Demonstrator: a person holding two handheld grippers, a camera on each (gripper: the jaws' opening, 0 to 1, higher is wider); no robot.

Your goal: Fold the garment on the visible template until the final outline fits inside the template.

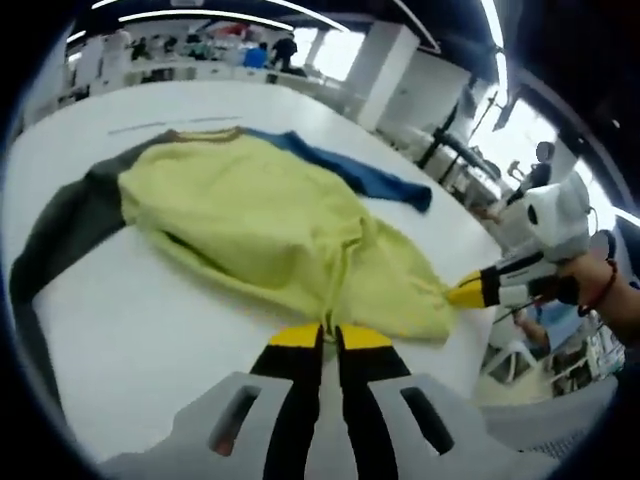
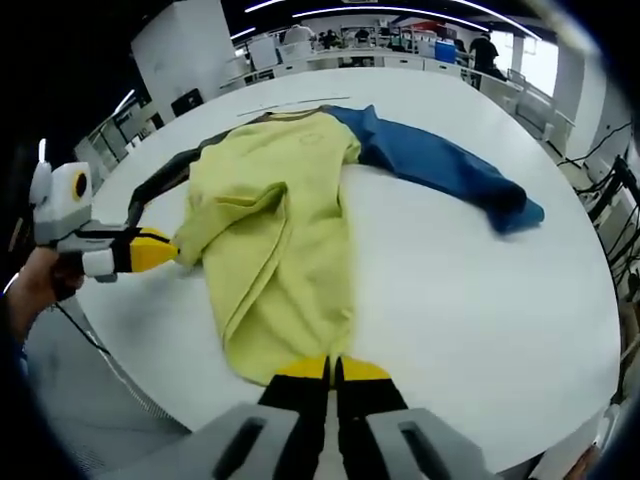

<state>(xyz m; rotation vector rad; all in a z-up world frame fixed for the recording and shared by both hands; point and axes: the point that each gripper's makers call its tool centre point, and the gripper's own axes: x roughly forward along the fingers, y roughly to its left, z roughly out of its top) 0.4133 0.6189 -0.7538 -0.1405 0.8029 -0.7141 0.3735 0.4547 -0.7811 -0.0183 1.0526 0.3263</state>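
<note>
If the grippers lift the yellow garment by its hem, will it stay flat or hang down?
The yellow garment will probably hang down limply: it already lies in soft creases on the white table. It looks light. The blue sleeve would likely drag behind. Both the left gripper and right gripper appear shut on its hem.

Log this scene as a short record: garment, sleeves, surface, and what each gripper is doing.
garment: yellow top lying rumpled on the table
sleeves: blue sleeve spread out flat; grey sleeve on the opposite side
surface: white table
left gripper: fingers shut on the top's hem
right gripper: fingers shut on the top's hem
template: none that I can make out
</note>
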